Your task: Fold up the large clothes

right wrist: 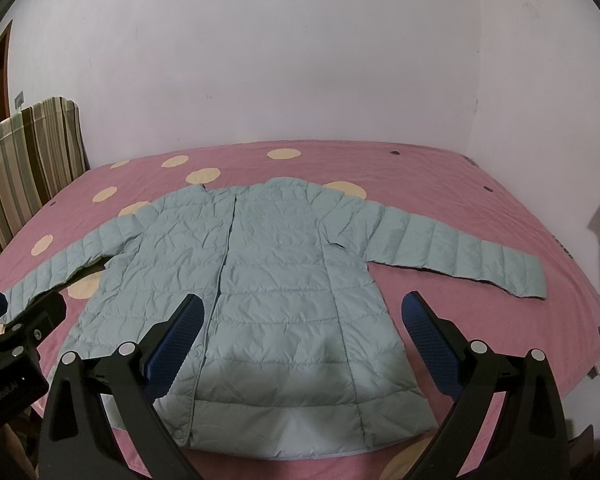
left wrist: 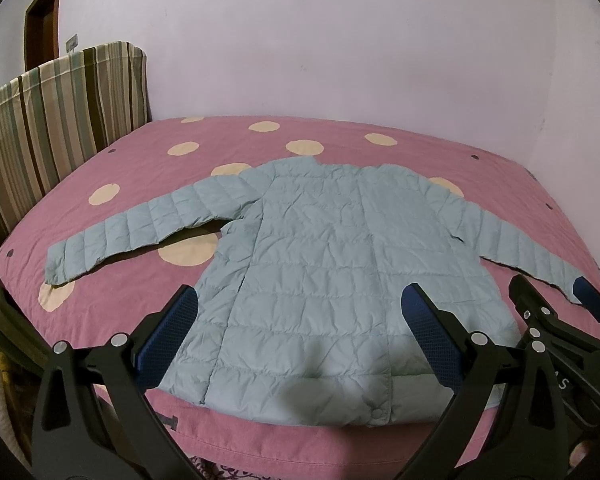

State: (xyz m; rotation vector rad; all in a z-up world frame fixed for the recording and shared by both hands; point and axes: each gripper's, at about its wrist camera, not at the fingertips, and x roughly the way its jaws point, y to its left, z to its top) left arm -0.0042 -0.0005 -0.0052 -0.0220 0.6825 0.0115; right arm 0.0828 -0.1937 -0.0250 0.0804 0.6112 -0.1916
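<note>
A pale blue-green quilted jacket (left wrist: 320, 264) lies flat on the pink bed, front closed, collar toward the far wall, both sleeves spread out sideways; it also shows in the right wrist view (right wrist: 284, 280). My left gripper (left wrist: 300, 316) is open and empty, hovering above the jacket's hem. My right gripper (right wrist: 302, 320) is open and empty, also above the hem, a little to the right; its fingers (left wrist: 588, 300) show at the right edge of the left wrist view. The left gripper's body (right wrist: 16, 340) shows at the left edge of the right wrist view.
The pink bedspread (left wrist: 380, 140) has cream dots and fills the bed. A striped cushioned headboard (left wrist: 60, 120) stands at the left. A pale wall (right wrist: 300, 60) runs behind the bed. A brown door (left wrist: 44, 16) is at far left.
</note>
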